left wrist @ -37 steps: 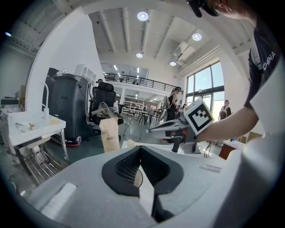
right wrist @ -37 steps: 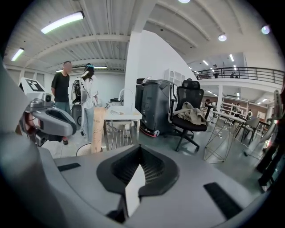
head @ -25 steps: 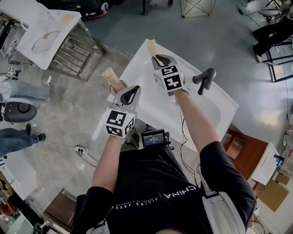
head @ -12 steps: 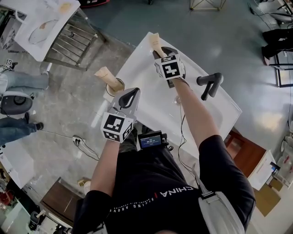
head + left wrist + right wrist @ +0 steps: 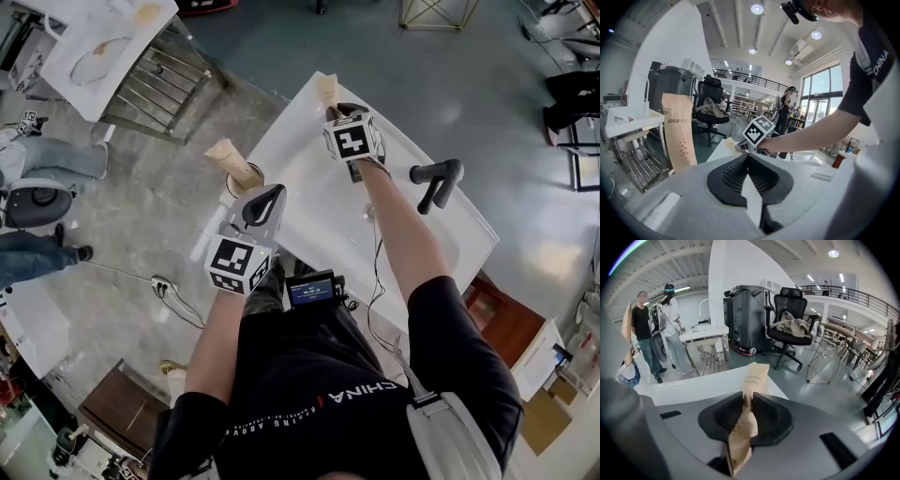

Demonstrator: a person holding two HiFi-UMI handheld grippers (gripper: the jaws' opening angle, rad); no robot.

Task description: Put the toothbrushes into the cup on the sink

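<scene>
A tan paper-wrapped toothbrush [image 5: 228, 157] stands in the cup [image 5: 247, 179] at the left edge of the white sink [image 5: 309, 202]. My left gripper [image 5: 274, 193] is shut and empty, just right of the cup; in the left gripper view the wrapped toothbrush [image 5: 679, 132] rises to the left of my left gripper [image 5: 748, 157]. At the sink's far corner my right gripper [image 5: 338, 112] is closing on a second wrapped toothbrush [image 5: 327, 91]. In the right gripper view that toothbrush [image 5: 753, 380] sticks up through my right gripper [image 5: 743, 401], pinched by both pads.
A black faucet [image 5: 436, 180] stands at the sink's right side. A metal rack [image 5: 155, 89] with another white basin is on the floor to the upper left. People's legs [image 5: 47, 169] show at the left edge, and a cable [image 5: 169, 286] lies on the floor.
The right gripper has reached further toward the sink's far corner and now holds the wrapped toothbrush there. The left gripper has stayed beside the cup.
</scene>
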